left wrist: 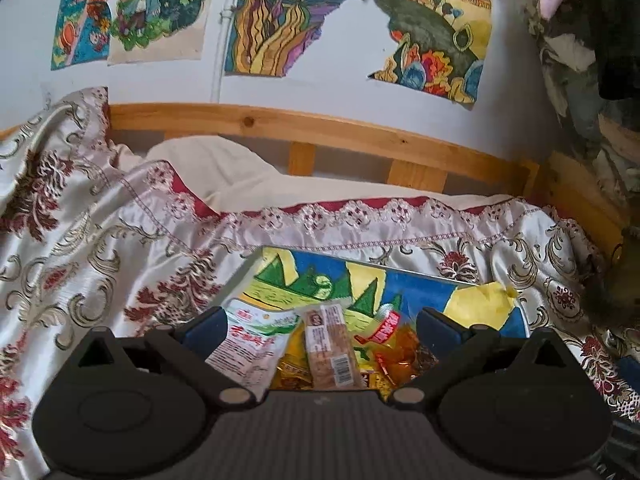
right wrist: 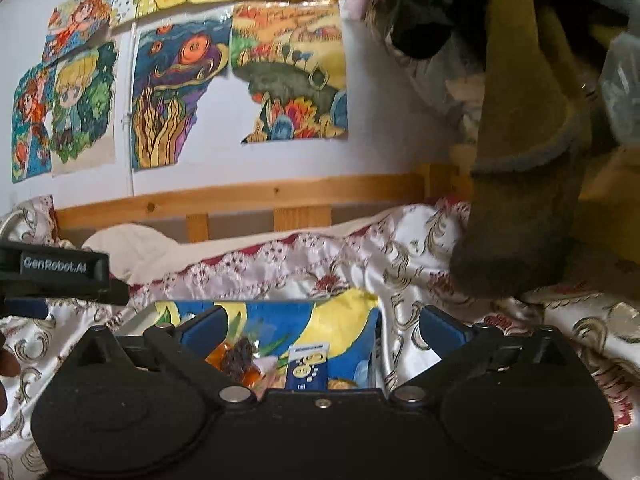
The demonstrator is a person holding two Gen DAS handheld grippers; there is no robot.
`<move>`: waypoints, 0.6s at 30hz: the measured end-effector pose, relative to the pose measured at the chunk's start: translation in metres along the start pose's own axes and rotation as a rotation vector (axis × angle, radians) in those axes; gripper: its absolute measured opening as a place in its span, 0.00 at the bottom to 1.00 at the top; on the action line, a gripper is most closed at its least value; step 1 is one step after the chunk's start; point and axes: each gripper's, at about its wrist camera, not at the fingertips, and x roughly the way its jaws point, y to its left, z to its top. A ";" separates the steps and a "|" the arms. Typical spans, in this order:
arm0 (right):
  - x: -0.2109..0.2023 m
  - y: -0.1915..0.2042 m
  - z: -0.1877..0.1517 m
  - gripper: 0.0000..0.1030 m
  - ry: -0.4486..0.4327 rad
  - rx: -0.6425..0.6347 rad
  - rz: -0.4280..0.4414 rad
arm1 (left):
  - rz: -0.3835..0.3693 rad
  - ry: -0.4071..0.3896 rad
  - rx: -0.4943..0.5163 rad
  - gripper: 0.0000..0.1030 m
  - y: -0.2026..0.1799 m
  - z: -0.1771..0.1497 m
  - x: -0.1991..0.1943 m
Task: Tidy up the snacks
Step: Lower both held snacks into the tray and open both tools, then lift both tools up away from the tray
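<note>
Snacks (left wrist: 320,344) lie in a heap on a painted sheet (left wrist: 420,288) spread over the bed, right below both grippers. From the left wrist view the left gripper (left wrist: 320,326) hangs over the heap with its jaws spread wide and nothing between them; its blue pads (left wrist: 208,326) sit to either side of the pile without touching any packet that can be made out. Between the pads lie a white packet (left wrist: 252,340) with red lettering, a long tan bar (left wrist: 330,348) in clear wrap with a barcode, a red-labelled pouch (left wrist: 384,326) and yellow-orange wrappers (left wrist: 400,354) beneath them. From the right wrist view the right gripper (right wrist: 320,330) is likewise wide open and empty, hovering above a blue box (right wrist: 308,368) standing on end, an orange and dark wrapped piece (right wrist: 236,356) just left of it, and the sheet's blue and yellow paint behind. The left gripper's black body, marked GenRobot.AI, juts in at the left edge of that view. Around the sheet a pale bedcover (left wrist: 100,248) with red and gold flowers lies in folds, with a cream pillow (left wrist: 224,172) behind it against a wooden rail (left wrist: 320,128). Above the rail, drawings (left wrist: 280,16) are stuck to the white wall. On the right, a brown plush shape (right wrist: 528,160) leans in close over the bedcover, crowding that side.
</note>
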 end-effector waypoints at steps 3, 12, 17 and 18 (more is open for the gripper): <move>-0.013 0.001 0.006 0.99 -0.021 0.002 -0.003 | 0.023 -0.017 -0.007 1.00 0.007 0.000 -0.012; -0.052 0.010 0.016 0.99 -0.079 -0.013 -0.002 | 0.056 -0.077 -0.010 1.00 0.030 -0.008 -0.053; -0.075 0.009 0.019 0.99 -0.097 0.031 0.006 | 0.066 -0.111 -0.006 1.00 0.039 -0.015 -0.077; -0.080 0.009 0.018 0.99 -0.096 0.039 0.008 | 0.067 -0.113 -0.005 1.00 0.040 -0.017 -0.082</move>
